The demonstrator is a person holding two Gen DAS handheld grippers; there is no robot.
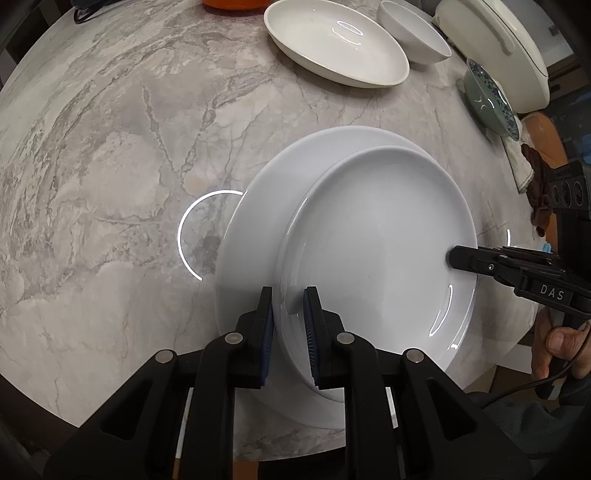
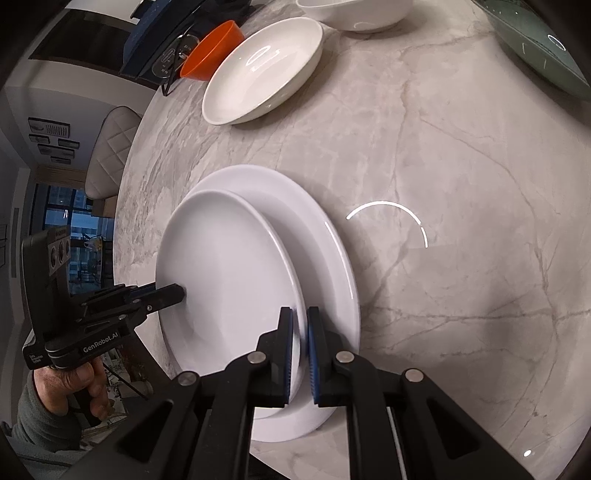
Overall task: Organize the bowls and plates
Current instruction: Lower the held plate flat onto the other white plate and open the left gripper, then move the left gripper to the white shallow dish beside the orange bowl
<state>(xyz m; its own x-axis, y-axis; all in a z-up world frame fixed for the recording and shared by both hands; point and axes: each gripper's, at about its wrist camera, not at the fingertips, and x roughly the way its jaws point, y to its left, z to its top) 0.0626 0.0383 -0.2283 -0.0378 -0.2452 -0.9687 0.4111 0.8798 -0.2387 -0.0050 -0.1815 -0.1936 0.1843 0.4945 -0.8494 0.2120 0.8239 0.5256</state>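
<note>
A small white plate [image 1: 376, 243] is held by both grippers just over a larger white plate [image 1: 251, 236] on the marble table. My left gripper [image 1: 289, 325] is shut on the small plate's near rim. My right gripper [image 2: 300, 343] is shut on the opposite rim of the same small plate [image 2: 229, 277], with the larger plate [image 2: 325, 243] under it. Each gripper shows in the other's view: the right one [image 1: 452, 256] and the left one [image 2: 179, 293]. The small plate sits off-centre over the large one.
A white oval dish [image 1: 336, 44], a white bowl [image 1: 413, 33], a green patterned bowl [image 1: 487, 99] and a cream pot lid [image 1: 495, 44] stand at the far side. An orange bowl [image 2: 212, 50] sits near the table's edge [image 2: 125, 177].
</note>
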